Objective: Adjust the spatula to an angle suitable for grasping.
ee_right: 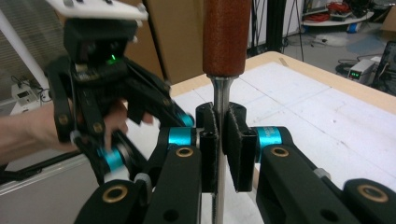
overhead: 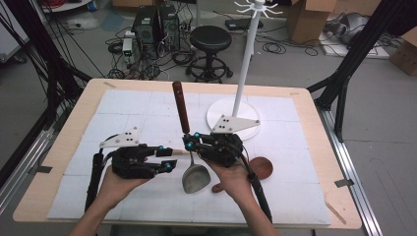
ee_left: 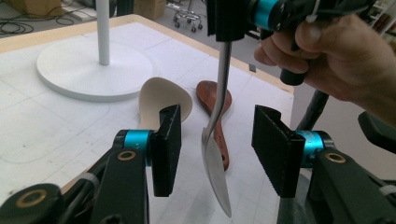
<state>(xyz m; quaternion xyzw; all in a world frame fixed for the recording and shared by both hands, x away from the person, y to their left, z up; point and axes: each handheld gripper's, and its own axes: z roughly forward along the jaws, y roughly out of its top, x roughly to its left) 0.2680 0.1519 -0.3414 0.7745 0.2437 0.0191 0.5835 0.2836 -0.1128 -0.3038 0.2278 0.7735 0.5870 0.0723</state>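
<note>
Nearest the person's side of the white-tiled table [overhead: 123, 105], the left gripper [overhead: 168, 158] lay low over the mat in the left hand [overhead: 115, 186], its jaws parted and pointing toward the middle. In the left gripper view the bowl of the metal ladle [ee_left: 215, 161] hung edge-on between those jaws, and neither pad [ee_left: 166, 149] touched it, so this claw stood open around the bowl without holding it. Just beside it, the right gripper [overhead: 189, 141] in the right hand [overhead: 235, 178] was closed on the ladle's thin steel shaft, just below the wooden grip; the right gripper view showed the two pads [ee_right: 209, 140] pressed against the shaft from either side, with the reddish-brown handle [ee_right: 226, 35] rising straight above them. The ladle thus stood nearly upright, handle up and bowl down, the bowl just above the mat or resting on it; which of the two could not be told. A cream spoon [ee_left: 161, 100] lay on the mat beyond the left jaws, and a dark wooden spoon [overhead: 259, 168] lay to the right of the right hand. Farther back stood the white hanging stand [overhead: 244, 73], its round base [overhead: 223, 105] on the table and its hooked top high above.
</note>
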